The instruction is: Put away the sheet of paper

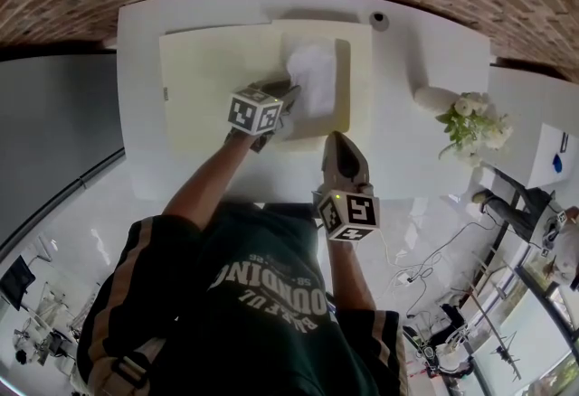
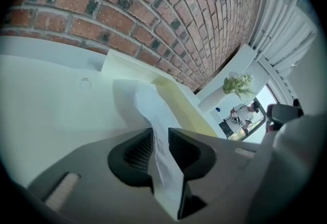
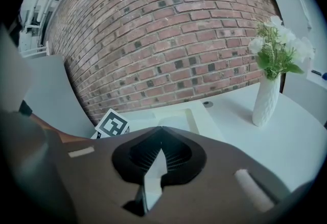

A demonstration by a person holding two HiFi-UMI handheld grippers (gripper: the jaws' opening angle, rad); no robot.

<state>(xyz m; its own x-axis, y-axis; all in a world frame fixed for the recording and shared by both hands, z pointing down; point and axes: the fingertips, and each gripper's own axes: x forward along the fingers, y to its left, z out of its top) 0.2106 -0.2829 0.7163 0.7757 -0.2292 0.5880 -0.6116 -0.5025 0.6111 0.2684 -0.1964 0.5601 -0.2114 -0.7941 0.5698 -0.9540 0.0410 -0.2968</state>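
An open cream folder (image 1: 217, 87) lies flat on the white table (image 1: 407, 150). On its right half rests a white sheet of paper (image 1: 312, 78), slightly crumpled. My left gripper (image 1: 288, 96) is at the sheet's near left edge. In the left gripper view the paper (image 2: 148, 105) runs up between the jaws of the left gripper (image 2: 160, 141), which stand apart with a gap beside the sheet. My right gripper (image 1: 338, 141) hovers at the folder's front edge, jaws shut and empty; in its own view the right gripper (image 3: 160, 128) points at the folder (image 3: 173, 118).
A white vase of flowers (image 1: 461, 114) stands on the table to the right, also in the right gripper view as the vase (image 3: 265, 100). A small round grey fitting (image 1: 379, 20) sits near the table's far edge. A brick wall (image 3: 168, 39) backs the table.
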